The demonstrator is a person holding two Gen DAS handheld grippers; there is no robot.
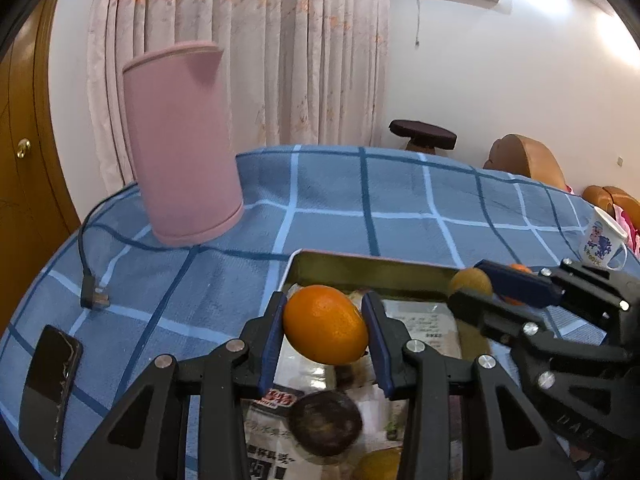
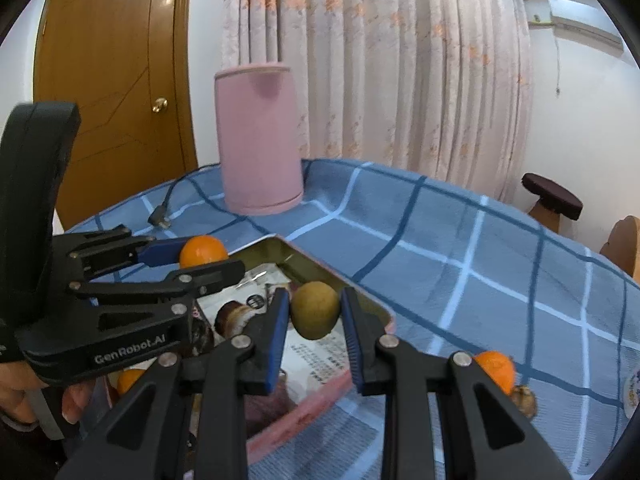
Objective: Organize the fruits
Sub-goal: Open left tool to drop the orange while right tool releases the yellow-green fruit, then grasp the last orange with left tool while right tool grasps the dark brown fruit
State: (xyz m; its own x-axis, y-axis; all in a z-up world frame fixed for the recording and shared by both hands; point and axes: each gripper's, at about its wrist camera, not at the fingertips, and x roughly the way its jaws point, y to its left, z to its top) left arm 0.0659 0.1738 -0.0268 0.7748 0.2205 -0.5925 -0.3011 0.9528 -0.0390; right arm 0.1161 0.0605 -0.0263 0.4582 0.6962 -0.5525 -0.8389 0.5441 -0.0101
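Observation:
My left gripper [image 1: 325, 320] is shut on an orange [image 1: 325, 325] and holds it over the open tin box [image 1: 372, 270], whose floor is lined with printed paper. A dark purple fruit [image 1: 325, 423] and a yellow one [image 1: 378, 465] lie in the box below it. My right gripper [image 2: 315, 312] is shut on a small yellow-green fruit [image 2: 315, 310] above the box's far corner [image 2: 280, 247]. From the right wrist the left gripper [image 2: 200, 258] shows at the left with its orange [image 2: 203, 251]. From the left wrist the right gripper [image 1: 474, 280] reaches in at the right.
A tall pink kettle [image 1: 182, 144] stands at the back of the blue checked tablecloth [image 1: 360, 200], its cord and plug [image 1: 94, 298] trailing left. A dark phone [image 1: 48, 396] lies at the left edge. A printed mug [image 1: 602, 240] stands far right. An orange [image 2: 496, 370] and brown fruit [image 2: 524, 400] lie on the cloth.

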